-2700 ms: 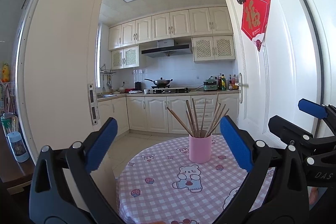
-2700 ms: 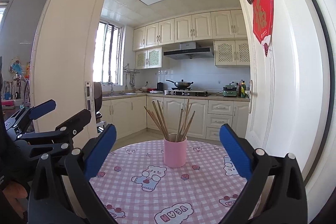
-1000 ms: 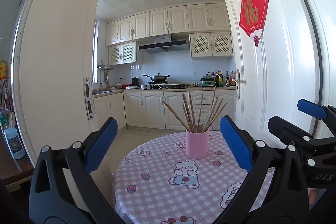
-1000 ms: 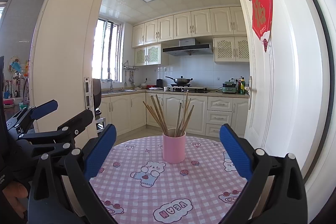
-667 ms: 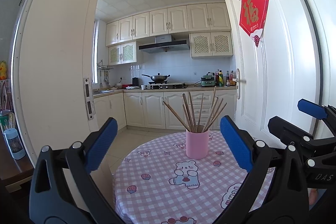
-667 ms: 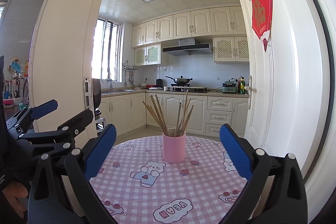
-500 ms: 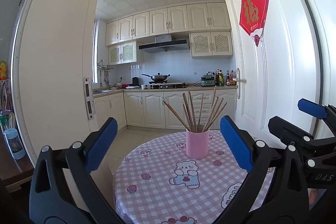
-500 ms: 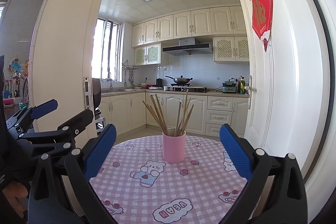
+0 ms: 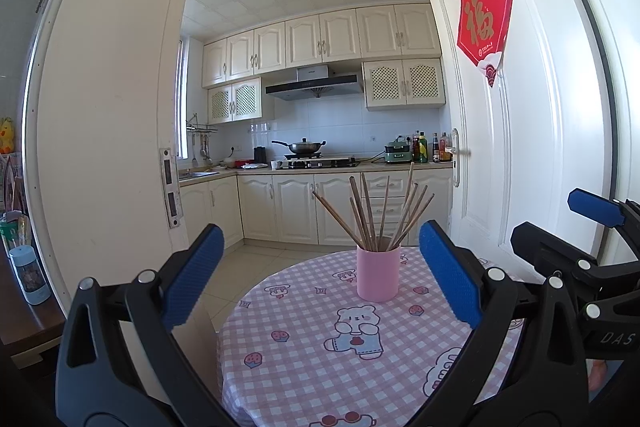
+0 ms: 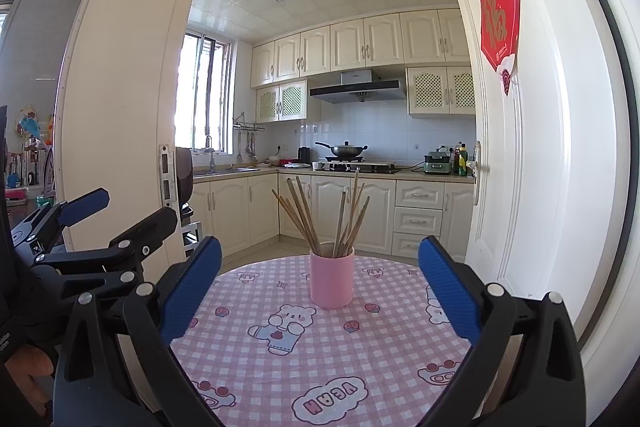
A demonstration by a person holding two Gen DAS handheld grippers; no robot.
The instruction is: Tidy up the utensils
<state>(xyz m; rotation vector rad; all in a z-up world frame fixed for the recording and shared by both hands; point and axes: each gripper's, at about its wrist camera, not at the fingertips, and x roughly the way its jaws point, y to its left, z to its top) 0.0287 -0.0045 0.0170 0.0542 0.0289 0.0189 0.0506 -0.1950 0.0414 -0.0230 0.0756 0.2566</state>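
Note:
A pink cup (image 9: pixel 378 273) holding several brown chopsticks (image 9: pixel 374 215) stands upright on a round table with a pink checked cloth (image 9: pixel 312 359). It also shows in the right wrist view (image 10: pixel 332 279), with the chopsticks (image 10: pixel 328 217) fanned out. My left gripper (image 9: pixel 320 275) is open and empty, held back from the cup above the near table edge. My right gripper (image 10: pixel 318 287) is open and empty, likewise short of the cup. Each gripper shows at the edge of the other's view: the right one (image 9: pixel 592 251), the left one (image 10: pixel 80 227).
A white door (image 9: pixel 520 131) stands open close on the right. A door frame and wall (image 9: pixel 120 147) are on the left. A kitchen with cabinets and a stove (image 9: pixel 316 163) lies beyond the table. A dark side table with a blue bottle (image 9: pixel 30 279) is at far left.
Over the first seconds both views tilted slightly so the cup and table sit a bit higher in frame. In the last second nothing has visibly moved.

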